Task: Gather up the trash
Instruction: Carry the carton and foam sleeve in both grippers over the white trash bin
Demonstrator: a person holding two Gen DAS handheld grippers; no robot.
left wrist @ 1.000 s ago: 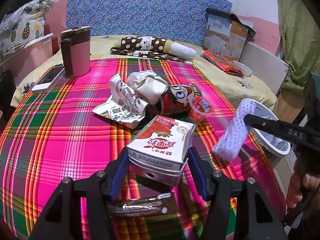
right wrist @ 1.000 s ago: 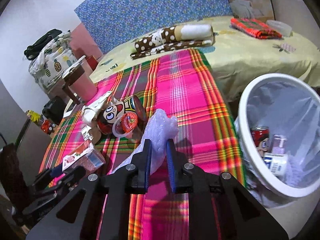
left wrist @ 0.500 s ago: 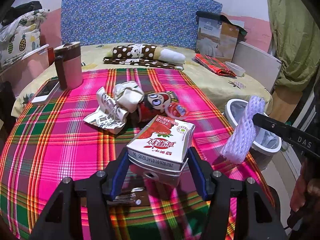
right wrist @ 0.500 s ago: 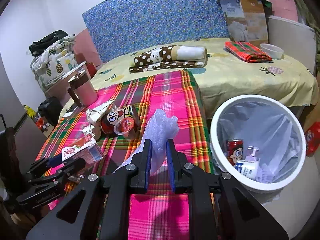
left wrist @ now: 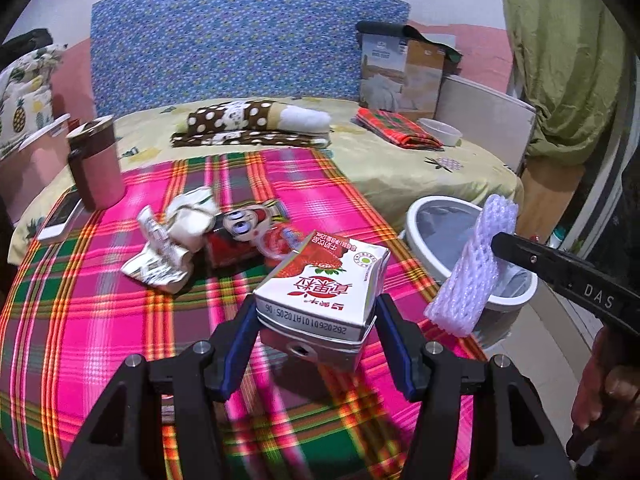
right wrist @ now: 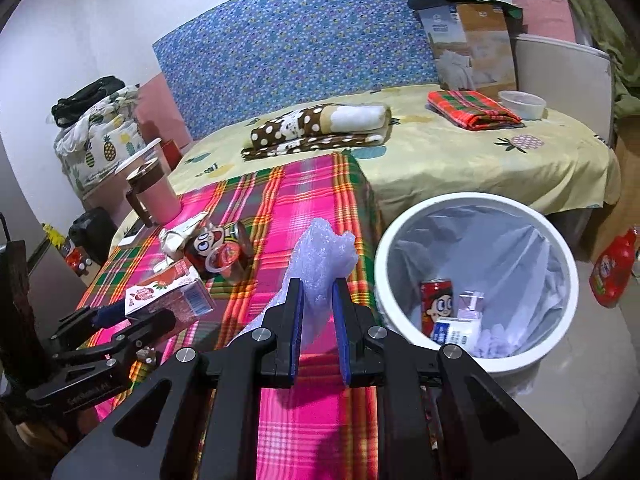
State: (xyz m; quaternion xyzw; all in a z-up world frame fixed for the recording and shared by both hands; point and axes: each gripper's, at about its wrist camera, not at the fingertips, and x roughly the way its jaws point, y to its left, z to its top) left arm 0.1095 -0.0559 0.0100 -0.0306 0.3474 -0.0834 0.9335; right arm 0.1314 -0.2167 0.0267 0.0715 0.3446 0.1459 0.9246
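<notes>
My left gripper (left wrist: pixel 316 314) is shut on a strawberry milk carton (left wrist: pixel 324 280), lifted above the plaid cloth (left wrist: pixel 80 320). In the right wrist view the carton (right wrist: pixel 168 292) and left gripper (right wrist: pixel 132 314) show at lower left. My right gripper (right wrist: pixel 317 286) is shut on a white foam net sleeve (right wrist: pixel 324 252), held up beside the white bin (right wrist: pixel 468 199). From the left wrist, the sleeve (left wrist: pixel 472 276) hangs in front of the bin (left wrist: pixel 424 216). Crumpled paper (left wrist: pixel 180 232), a red cartoon can (left wrist: pixel 240 232) and a jelly cup (left wrist: pixel 276 242) lie on the cloth.
The lined bin holds a red can (right wrist: pixel 436 304) and small cartons. A pink mug (left wrist: pixel 96 164) and a phone (left wrist: pixel 60 220) sit at the cloth's far left. Folded blankets lie on the bed behind. A red bottle (right wrist: pixel 612 272) stands on the floor right of the bin.
Both grippers have risen and drawn back with their loads still held. The bin now shows more fully in both views. A brown wrapper under the left gripper has dropped out of sight.
</notes>
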